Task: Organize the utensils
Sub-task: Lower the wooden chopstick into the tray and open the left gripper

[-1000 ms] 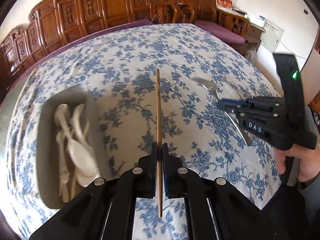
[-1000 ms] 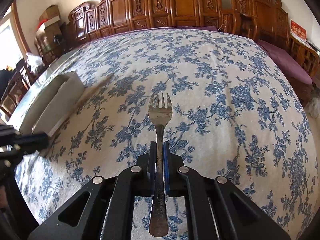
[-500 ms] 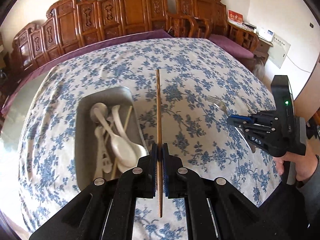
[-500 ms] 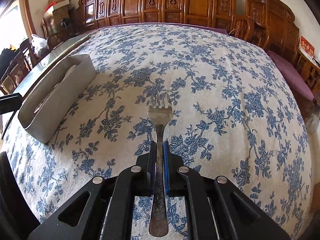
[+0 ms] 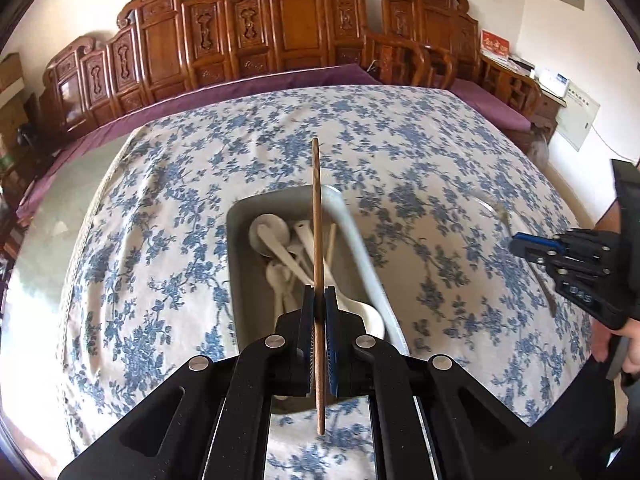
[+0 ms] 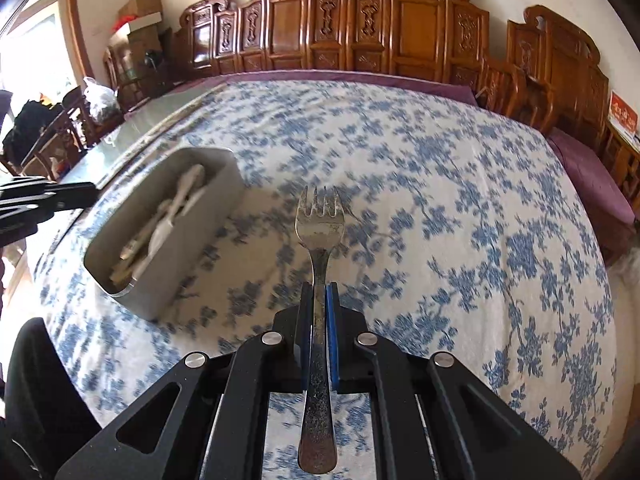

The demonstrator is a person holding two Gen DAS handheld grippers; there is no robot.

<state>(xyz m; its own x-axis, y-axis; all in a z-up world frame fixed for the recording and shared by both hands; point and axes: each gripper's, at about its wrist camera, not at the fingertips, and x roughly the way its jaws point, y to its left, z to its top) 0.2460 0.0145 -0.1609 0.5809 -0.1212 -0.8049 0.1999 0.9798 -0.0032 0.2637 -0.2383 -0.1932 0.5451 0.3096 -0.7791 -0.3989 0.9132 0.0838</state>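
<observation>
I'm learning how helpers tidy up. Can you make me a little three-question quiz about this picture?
1. True or false: the left gripper holds a chopstick.
2. What does the right gripper hold? A spoon, B fork, C knife.
3. What white things lie in the grey tray?

Key: 1 true. 2 B, the fork. 3 White spoons.

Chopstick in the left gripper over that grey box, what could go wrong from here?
1. The left gripper pinches the chopstick well behind its middle, so most of it sticks forward; it may pivot as it is lowered.
2. The chopstick's tip reaches past the far rim of the grey box, so it might land on the rim, not among the white spoons.
3. The right gripper carries a fork nearby; both could crowd the box.
</observation>
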